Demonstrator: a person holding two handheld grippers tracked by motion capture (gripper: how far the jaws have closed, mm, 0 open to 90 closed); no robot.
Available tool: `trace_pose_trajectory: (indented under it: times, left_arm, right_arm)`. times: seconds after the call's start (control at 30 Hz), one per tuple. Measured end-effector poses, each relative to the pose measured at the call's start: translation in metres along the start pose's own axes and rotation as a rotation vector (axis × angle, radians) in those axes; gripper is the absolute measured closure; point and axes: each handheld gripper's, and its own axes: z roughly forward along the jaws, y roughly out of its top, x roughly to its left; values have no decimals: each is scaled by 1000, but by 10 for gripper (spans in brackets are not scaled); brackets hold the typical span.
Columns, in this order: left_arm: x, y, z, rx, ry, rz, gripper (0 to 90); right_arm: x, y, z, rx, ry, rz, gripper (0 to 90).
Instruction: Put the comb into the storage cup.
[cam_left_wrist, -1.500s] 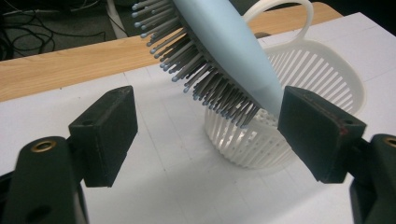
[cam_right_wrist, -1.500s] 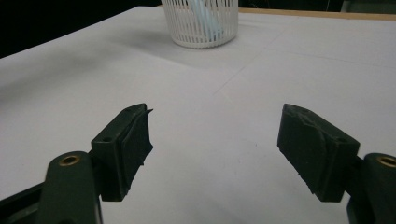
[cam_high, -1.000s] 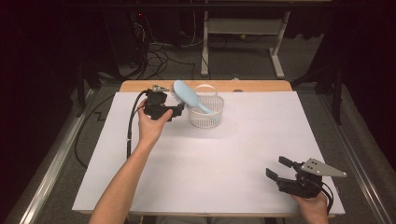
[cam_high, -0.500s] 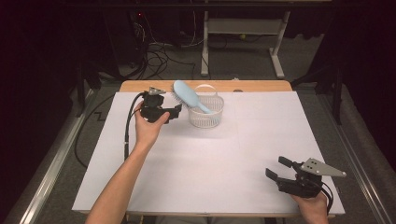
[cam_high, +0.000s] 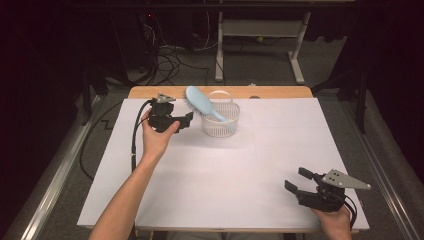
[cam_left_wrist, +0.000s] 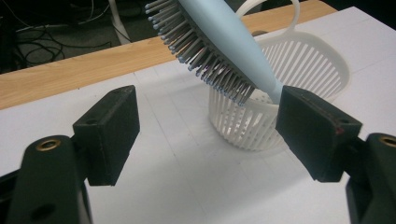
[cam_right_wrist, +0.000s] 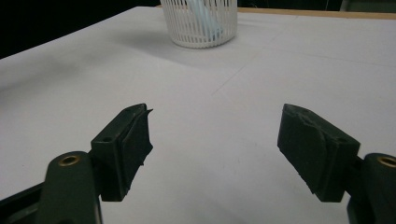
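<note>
Pale blue plastic, the hairbrush (cam_high: 202, 103) leans in the white slatted basket (cam_high: 220, 121) near the far edge of the worktop (cam_high: 240, 170), its handle down inside and its bristled head sticking up and out over the rim toward the left tool (cam_high: 187, 120). Compared with a second ago, that tool has drawn back a little from the basket, and the brush and basket lie as they did. Its jaws stand apart with nothing between them; in the left gripper view the brush head (cam_left_wrist: 205, 46) hangs above and beyond the gap, and the basket (cam_left_wrist: 289, 88) sits just behind the jaw on the right of that view.

At the near right corner of the white sheet, the right tool (cam_high: 298, 181) rests where it was a second ago, jaws wide and empty, well apart from the basket. In the right gripper view the basket (cam_right_wrist: 201, 23) stands far off across bare sheet.

Behind the worktop, a strip of bare wood (cam_high: 270, 92) edges the sheet, and beyond it cables (cam_high: 170, 60) lie on the floor beside a white frame leg (cam_high: 218, 45). Nothing lies between either tool and the basket.
</note>
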Motion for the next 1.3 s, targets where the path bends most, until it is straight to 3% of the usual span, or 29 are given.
trace_pose_trajectory:
  times: [1.3]
  left_arm:
    - [1,-16,-20,-47,-15,4,225]
  right_arm:
    - [0,0,0,-2,-2,3,263]
